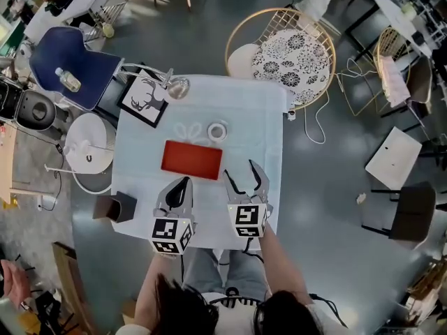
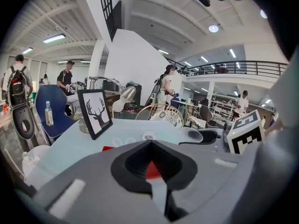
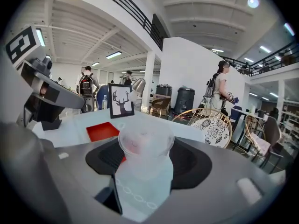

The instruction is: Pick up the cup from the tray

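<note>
Pale blue cloth covers the table (image 1: 269, 124). Nearest its front edge, the left gripper (image 1: 184, 183) hangs with its jaws closed on nothing, while the right gripper (image 1: 239, 169) clasps the clear plastic cup (image 3: 145, 146) between its jaws. Beyond them the flat red rectangular tray (image 1: 191, 159) lies bare, so the pickup looks done.

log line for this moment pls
right gripper: shut on cup | left gripper: shut, empty | tray: cup off it

Frosted, translucent plastic cup (image 3: 145, 148); smooth, plain-surfaced tray (image 1: 191, 160).
</note>
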Demonstrator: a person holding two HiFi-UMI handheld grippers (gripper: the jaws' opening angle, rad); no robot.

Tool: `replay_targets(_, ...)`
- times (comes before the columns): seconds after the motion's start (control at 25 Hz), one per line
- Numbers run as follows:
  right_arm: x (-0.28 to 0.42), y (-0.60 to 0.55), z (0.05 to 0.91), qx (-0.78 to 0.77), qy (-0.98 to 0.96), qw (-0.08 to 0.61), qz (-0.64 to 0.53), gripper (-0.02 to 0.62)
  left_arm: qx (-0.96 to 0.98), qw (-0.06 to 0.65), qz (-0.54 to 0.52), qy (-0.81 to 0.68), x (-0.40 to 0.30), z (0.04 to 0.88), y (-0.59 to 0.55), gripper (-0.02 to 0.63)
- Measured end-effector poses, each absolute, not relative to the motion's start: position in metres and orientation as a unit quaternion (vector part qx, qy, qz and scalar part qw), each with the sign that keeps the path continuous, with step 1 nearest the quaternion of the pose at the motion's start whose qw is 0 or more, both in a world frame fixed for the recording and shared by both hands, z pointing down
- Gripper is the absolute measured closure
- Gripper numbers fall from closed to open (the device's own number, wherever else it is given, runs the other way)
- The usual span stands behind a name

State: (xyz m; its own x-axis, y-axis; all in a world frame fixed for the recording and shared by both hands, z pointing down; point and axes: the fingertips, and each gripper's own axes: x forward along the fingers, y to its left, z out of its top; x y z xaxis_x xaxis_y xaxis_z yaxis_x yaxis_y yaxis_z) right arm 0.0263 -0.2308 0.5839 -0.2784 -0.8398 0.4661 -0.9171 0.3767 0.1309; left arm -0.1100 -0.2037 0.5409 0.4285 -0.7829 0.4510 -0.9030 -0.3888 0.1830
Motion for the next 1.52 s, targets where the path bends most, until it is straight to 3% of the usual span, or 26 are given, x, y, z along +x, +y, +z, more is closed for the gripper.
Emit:
replay_targets(1.0,0.037,-0.207,0.648,0.547,-0.777,0.274,0.147,0.268,0.817,0.211,0.160,-0.512,-0.085,0.544,-0.201,0.604)
replay_targets(1.52,0.034,-0.196,0.634,0.534,-0.795,0.237,0.165,0.233,0.816,0.214,0.153,-0.514,-0.083,0.546,-0.195,0.604)
